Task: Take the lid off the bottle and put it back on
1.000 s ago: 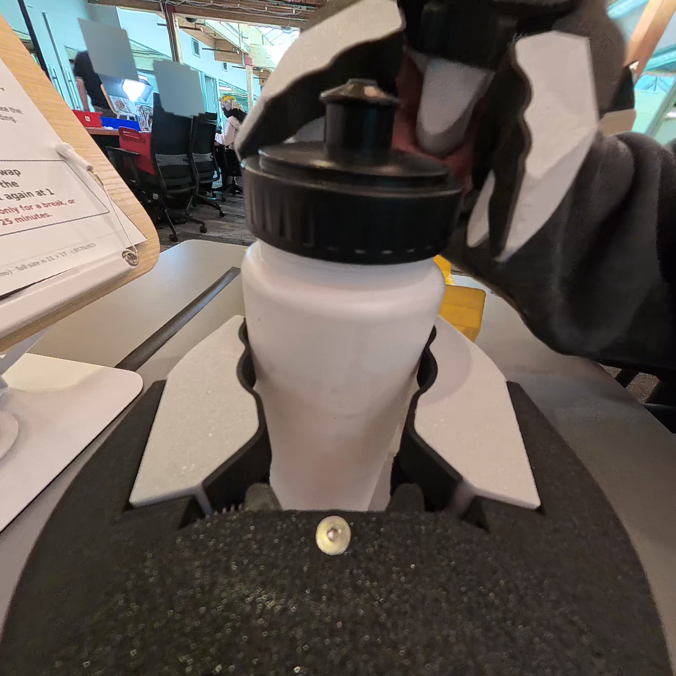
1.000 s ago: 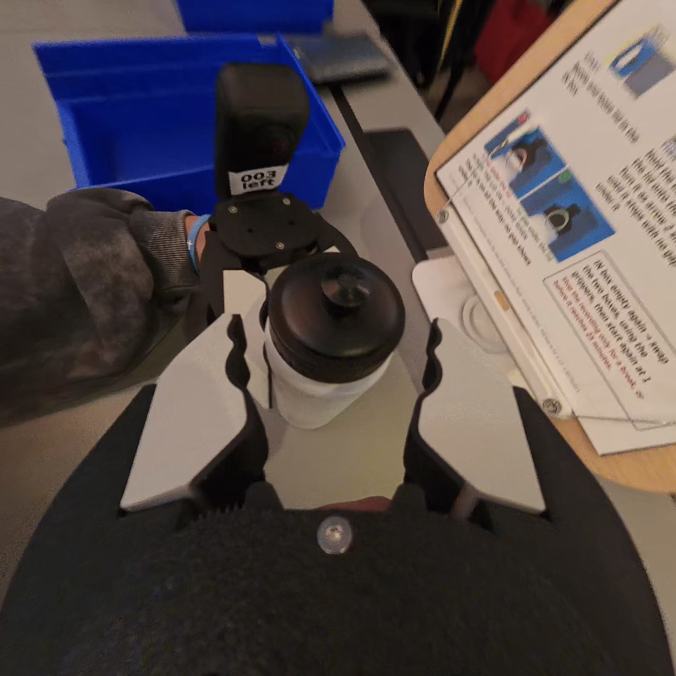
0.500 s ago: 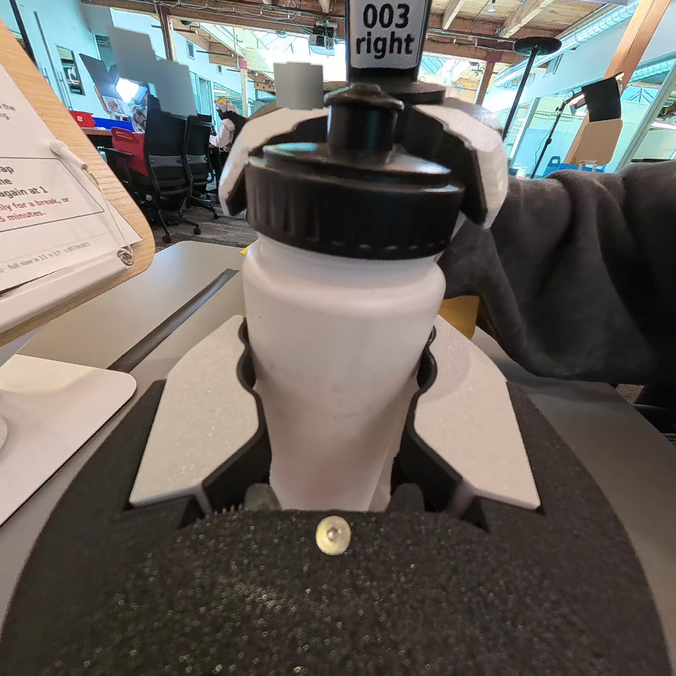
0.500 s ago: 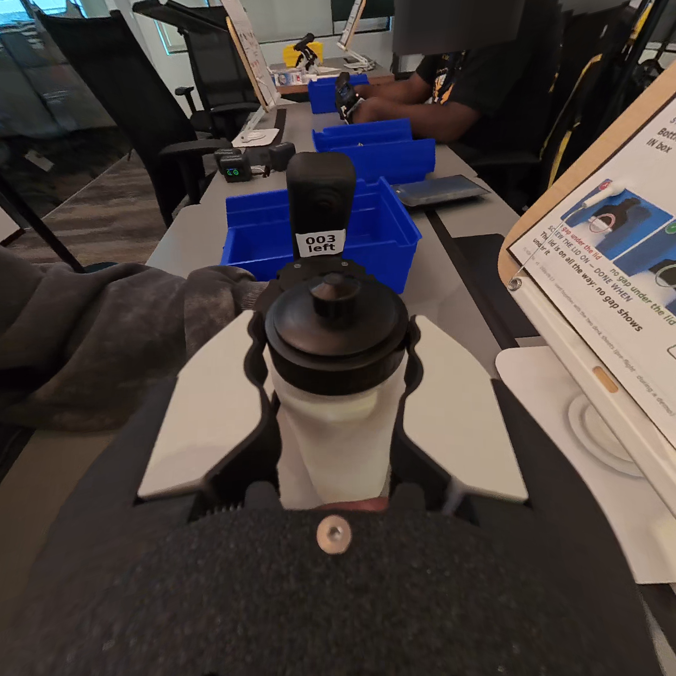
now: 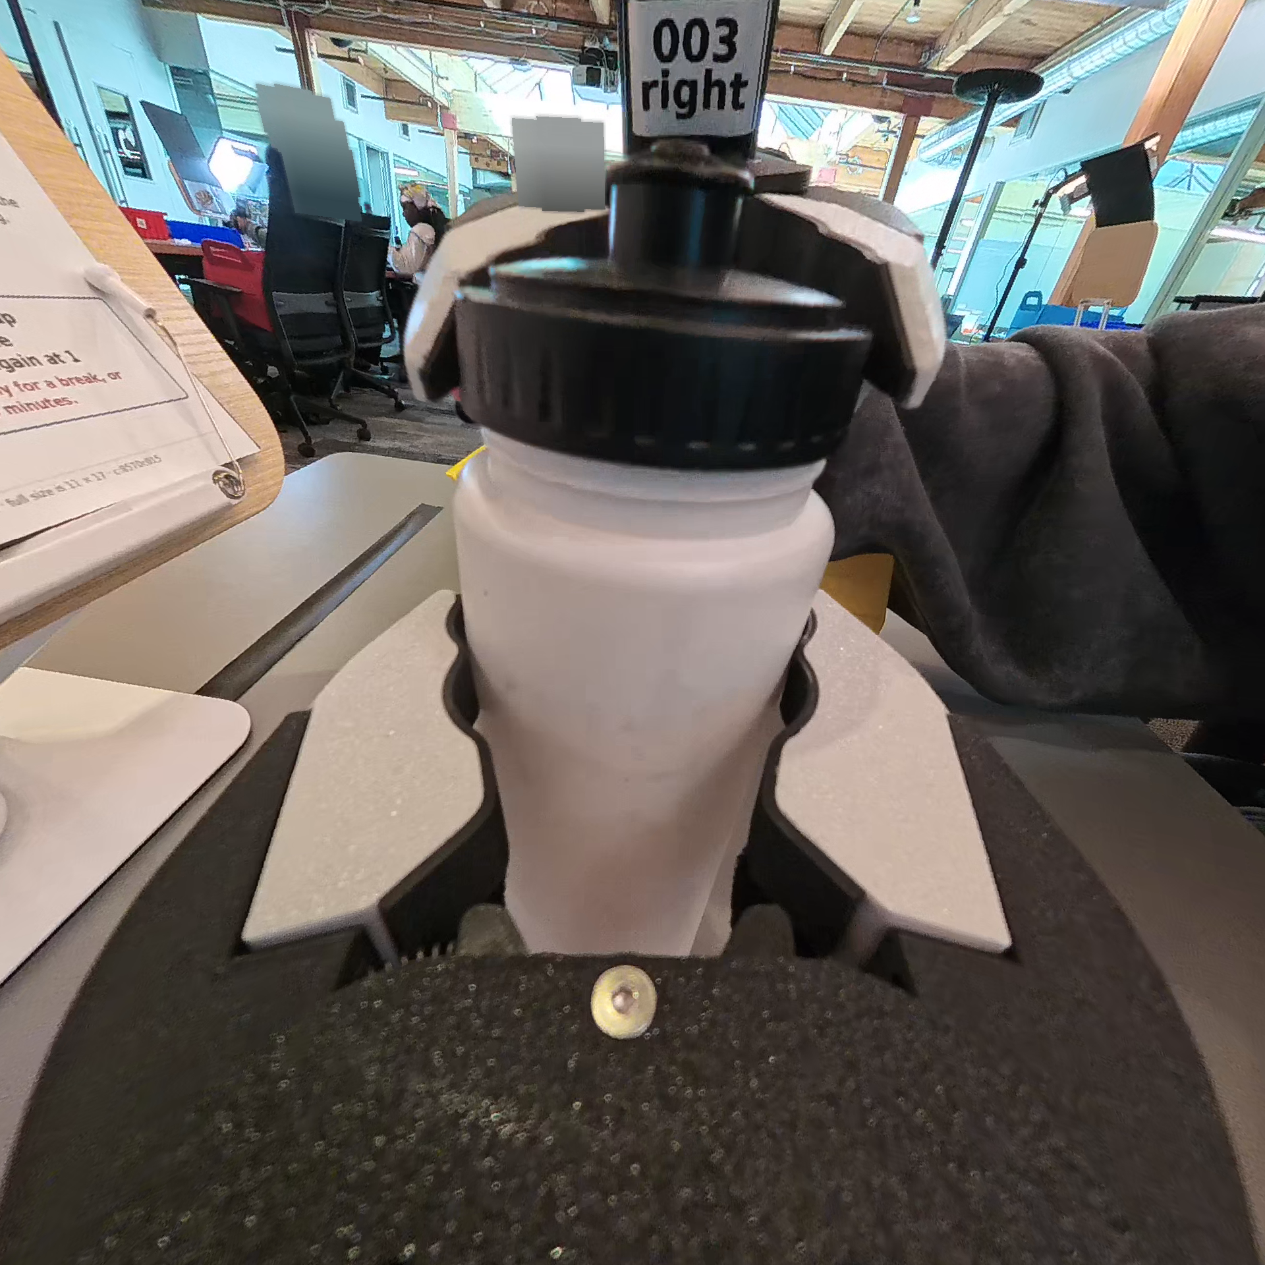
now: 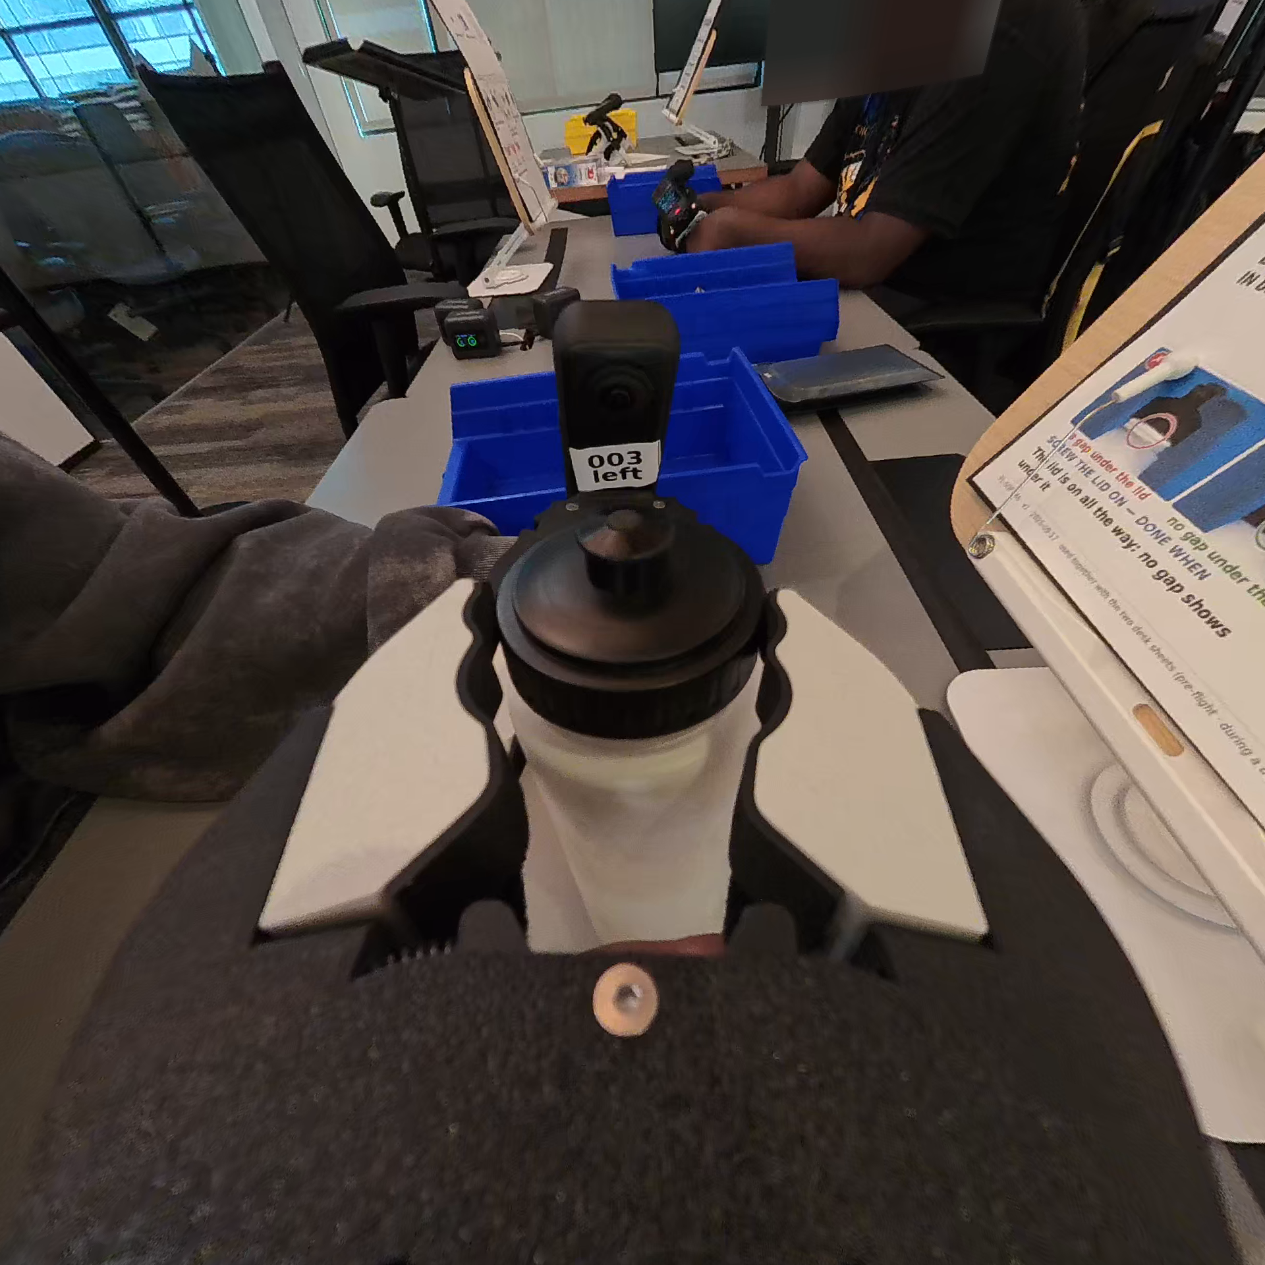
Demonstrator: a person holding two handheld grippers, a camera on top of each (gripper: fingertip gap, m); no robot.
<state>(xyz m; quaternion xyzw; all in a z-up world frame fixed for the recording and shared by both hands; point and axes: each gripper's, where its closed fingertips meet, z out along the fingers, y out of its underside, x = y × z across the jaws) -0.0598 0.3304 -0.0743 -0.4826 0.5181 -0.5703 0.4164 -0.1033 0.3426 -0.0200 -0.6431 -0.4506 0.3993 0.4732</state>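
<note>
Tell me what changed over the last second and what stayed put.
The right gripper came down from above the bottle, leveled out, and closed its jaws on the black lid. A gap now shows under the lid, so it looks partly loosened. The left gripper stayed clamped on the white bottle, upright in the same spot.

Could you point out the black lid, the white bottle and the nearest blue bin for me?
black lid (image 6: 626, 619), right wrist view, flat top.
white bottle (image 5: 636, 657), left wrist view, front of body.
blue bin (image 6: 773, 465), right wrist view, right wall.
</note>
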